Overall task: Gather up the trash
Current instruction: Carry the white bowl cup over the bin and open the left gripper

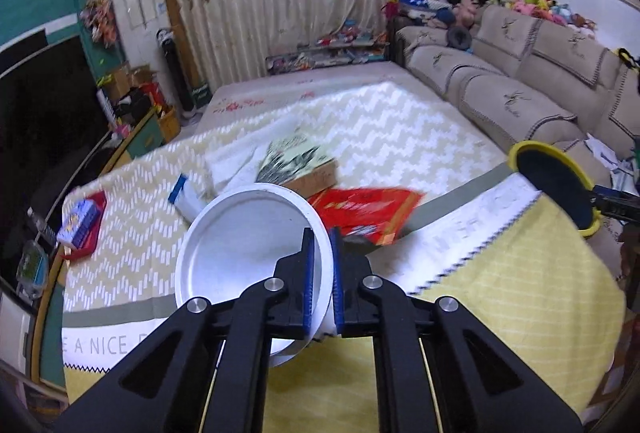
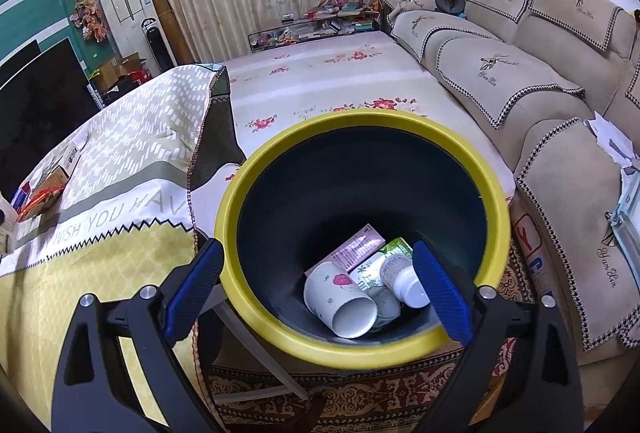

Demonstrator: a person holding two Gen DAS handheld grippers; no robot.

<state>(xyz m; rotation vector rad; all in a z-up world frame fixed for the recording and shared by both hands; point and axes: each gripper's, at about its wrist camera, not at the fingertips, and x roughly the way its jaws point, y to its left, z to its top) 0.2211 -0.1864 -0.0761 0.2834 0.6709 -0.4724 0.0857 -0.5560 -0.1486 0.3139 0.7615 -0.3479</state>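
Observation:
My left gripper (image 1: 321,235) is shut on the rim of a white paper bowl (image 1: 240,245), which it holds tilted above the table. Behind the bowl lie a red packet (image 1: 360,209) and a brown box with printed paper (image 1: 296,161). My right gripper (image 2: 318,253) holds a dark trash bin with a yellow rim (image 2: 360,121) beside the table, with its pads spread wide on the near part of the bin. Inside the bin lie a white cup (image 2: 340,297), a small white bottle (image 2: 408,285) and flat packets. The bin (image 1: 556,189) also shows at the right of the left wrist view.
The table wears a yellow and white cloth (image 1: 500,305). A red tray with a small blue box (image 1: 80,225) sits at its left edge. A beige sofa (image 2: 520,73) runs along the right. A floral mat (image 2: 340,73) covers the floor beyond, and a dark TV (image 1: 48,105) stands to the left.

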